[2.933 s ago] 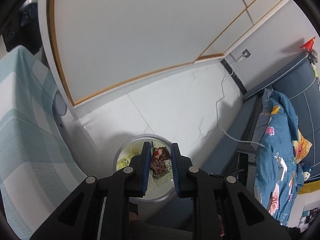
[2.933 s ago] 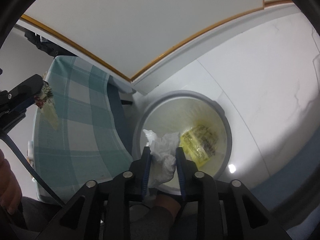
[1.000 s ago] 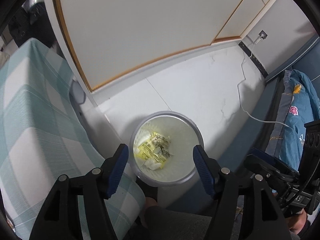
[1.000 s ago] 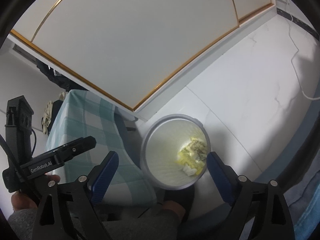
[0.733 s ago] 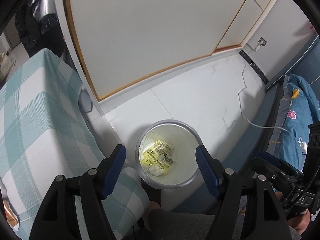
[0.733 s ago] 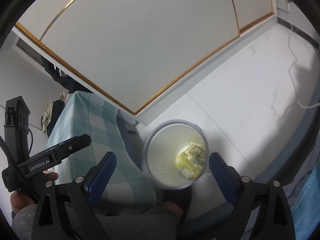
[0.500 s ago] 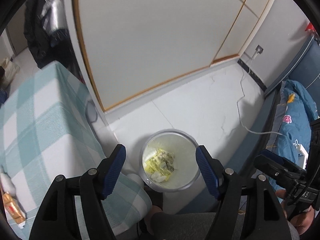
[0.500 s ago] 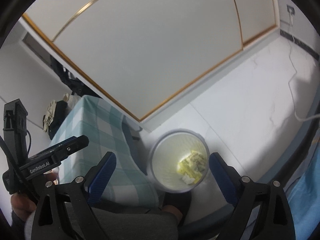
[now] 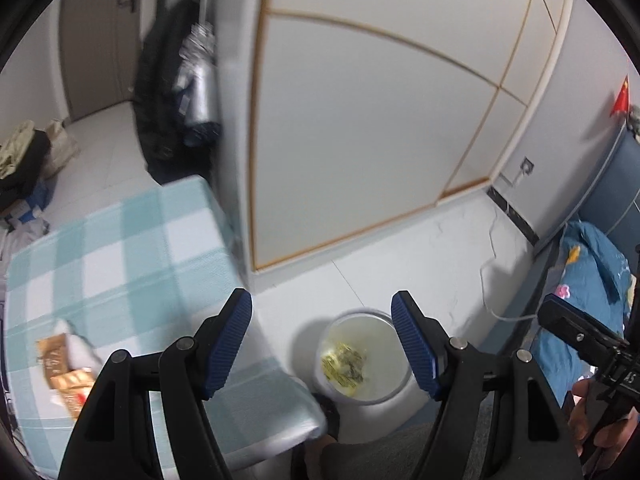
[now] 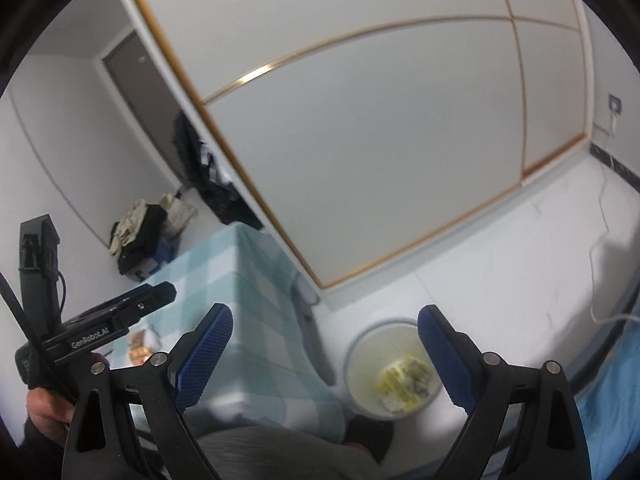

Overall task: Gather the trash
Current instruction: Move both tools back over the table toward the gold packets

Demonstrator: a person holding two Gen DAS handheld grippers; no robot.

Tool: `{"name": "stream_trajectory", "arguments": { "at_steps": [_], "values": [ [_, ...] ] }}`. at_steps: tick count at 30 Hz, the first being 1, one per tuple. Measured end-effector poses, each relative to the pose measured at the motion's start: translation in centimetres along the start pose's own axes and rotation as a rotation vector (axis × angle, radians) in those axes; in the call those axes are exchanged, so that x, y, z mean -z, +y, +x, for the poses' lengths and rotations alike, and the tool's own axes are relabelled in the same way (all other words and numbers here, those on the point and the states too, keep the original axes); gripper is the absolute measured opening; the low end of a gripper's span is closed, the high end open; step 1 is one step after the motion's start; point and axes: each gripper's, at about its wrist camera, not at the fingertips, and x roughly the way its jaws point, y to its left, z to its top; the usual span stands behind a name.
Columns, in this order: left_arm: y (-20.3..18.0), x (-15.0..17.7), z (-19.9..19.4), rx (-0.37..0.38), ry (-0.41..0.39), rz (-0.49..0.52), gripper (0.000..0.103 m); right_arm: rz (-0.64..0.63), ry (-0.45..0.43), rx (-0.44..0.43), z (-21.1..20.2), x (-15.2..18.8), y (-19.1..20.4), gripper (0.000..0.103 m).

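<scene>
Holding both sets of fingers released and empty, I look down on the bin (image 9: 362,360), which sits on the floor below and between my left gripper (image 9: 322,344) tips, with the dropped trash (image 9: 344,366) lying in it. My left jaws have just been opening, nothing between them. My right gripper (image 10: 324,358) also gapes with nothing in it. More wrappers (image 9: 66,372) lie on the table (image 9: 120,264), off to the left of my left fingers and closer to that hand than to the right. I judge the left hand should swing leftward for them; their long axis is too blurred to tell.
</scene>
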Motion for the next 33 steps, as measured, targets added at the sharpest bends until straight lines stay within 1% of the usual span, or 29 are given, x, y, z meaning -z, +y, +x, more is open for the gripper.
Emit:
{"name": "stream_trajectory", "arguments": {
  "at_steps": [3, 7, 11, 14, 19, 21, 23, 27, 33],
  "values": [
    [1.4, 0.0, -1.8, -0.020, -0.034, -0.012, 0.069, -0.014, -0.013, -0.048, -0.3, -0.2, 2.3, 0.094],
    [3.8, 0.1, -4.4, -0.048, -0.082, -0.047, 0.069, -0.070, -0.030, -0.094, -0.3, 0.1, 6.1, 0.094],
    [6.2, 0.6, -6.5, -0.104, -0.135, -0.070, 0.069, -0.131, -0.026, -0.131, 0.1, 0.6, 9.5, 0.094],
    [8.3, 1.0, -7.8, -0.129, -0.159, -0.102, 0.069, -0.178, -0.033, -0.158, 0.3, 1.0, 12.1, 0.094],
    [11.6, 2.1, -9.5, -0.169, -0.180, -0.155, 0.069, -0.243, -0.019, -0.200, 1.6, 2.2, 16.0, 0.094],
    [12.7, 2.5, -10.3, -0.187, -0.192, -0.166, 0.069, -0.266, -0.006, -0.219, 2.2, 2.6, 17.0, 0.094],
    [14.5, 2.9, -10.9, -0.204, -0.200, -0.198, 0.069, -0.283, 0.004, -0.232, 2.9, 2.8, 18.3, 0.094],
    [17.3, 3.4, -11.5, -0.229, -0.197, -0.250, 0.069, -0.311, 0.029, -0.259, 4.2, 3.5, 20.9, 0.094],
    [20.3, 4.4, -12.1, -0.265, -0.200, -0.285, 0.069, -0.348, 0.078, -0.290, 6.2, 4.5, 24.2, 0.094]
  ]
}}
